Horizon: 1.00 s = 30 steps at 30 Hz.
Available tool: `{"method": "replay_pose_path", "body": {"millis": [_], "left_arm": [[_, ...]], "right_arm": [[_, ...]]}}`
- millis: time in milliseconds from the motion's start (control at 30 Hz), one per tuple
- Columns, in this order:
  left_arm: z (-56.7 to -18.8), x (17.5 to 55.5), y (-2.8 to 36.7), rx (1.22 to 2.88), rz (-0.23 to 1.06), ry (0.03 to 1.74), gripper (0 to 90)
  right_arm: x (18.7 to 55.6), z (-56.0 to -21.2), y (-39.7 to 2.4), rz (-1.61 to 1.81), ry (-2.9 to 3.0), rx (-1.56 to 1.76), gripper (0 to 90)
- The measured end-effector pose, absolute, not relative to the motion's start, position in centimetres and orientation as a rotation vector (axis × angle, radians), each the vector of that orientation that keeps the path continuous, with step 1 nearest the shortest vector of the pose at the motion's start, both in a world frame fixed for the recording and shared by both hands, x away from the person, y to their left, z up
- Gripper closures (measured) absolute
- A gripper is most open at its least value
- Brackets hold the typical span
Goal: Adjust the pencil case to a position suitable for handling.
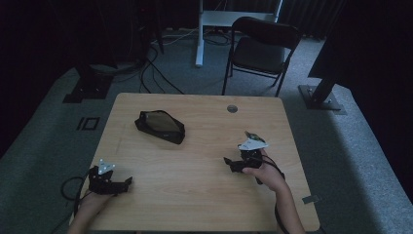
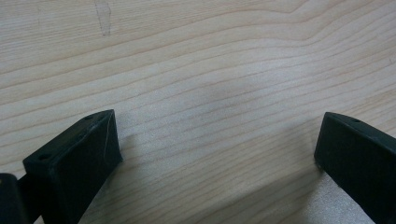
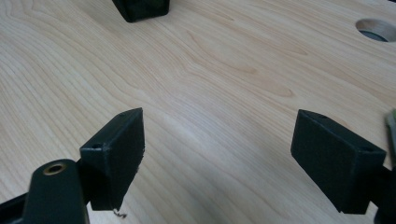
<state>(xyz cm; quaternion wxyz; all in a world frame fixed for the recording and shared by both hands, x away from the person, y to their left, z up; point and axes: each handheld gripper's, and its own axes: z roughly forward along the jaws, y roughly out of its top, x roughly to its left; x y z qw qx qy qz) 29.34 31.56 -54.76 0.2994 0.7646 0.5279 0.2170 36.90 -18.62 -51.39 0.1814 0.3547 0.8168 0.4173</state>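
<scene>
So you've got a light wooden table [image 1: 204, 146] taking up most of the high view, sitting on grey carpet [image 1: 44, 146] in a pretty dark room. Behind the far edge there's a black folding chair [image 1: 260, 48] and next to it a white desk leg [image 1: 199, 34], with some cables [image 1: 151, 73] running across the floor on the left.

On the table itself, the biggest thing is a black zip pouch [image 1: 159, 126], lying flat on the far-left part of the top, well apart from both your hands. A corner of it pokes into the top of the right gripper view too [image 3: 140, 9]. There's a round cable hole [image 1: 232, 108] near the far edge, right of centre.

Your left gripper [image 1: 127, 182] sits at the near-left corner, held low over the wood, jaws spread wide with nothing but bare grain between them in the left gripper view [image 2: 217, 140].

Your right gripper [image 1: 228, 161] is on the right side, pointing left toward the middle, and its jaws are also wide apart and empty, just table between them [image 3: 217, 140]
</scene>
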Motion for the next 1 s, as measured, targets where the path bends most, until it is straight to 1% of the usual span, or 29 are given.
{"method": "replay_pose_path", "body": {"millis": [400, 1000], "left_arm": [[-54.8, 29.3, 31.6, 2.03, 0.576, 1.402, 0.4], [-54.8, 29.3, 31.6, 2.03, 0.576, 1.402, 0.4]], "right_arm": [[38.7, -50.7, -16.0, 1.225, 2.328, 0.952, 17.4], [40.6, -51.0, -12.6, 1.225, 2.365, 0.889, 17.9]]}}
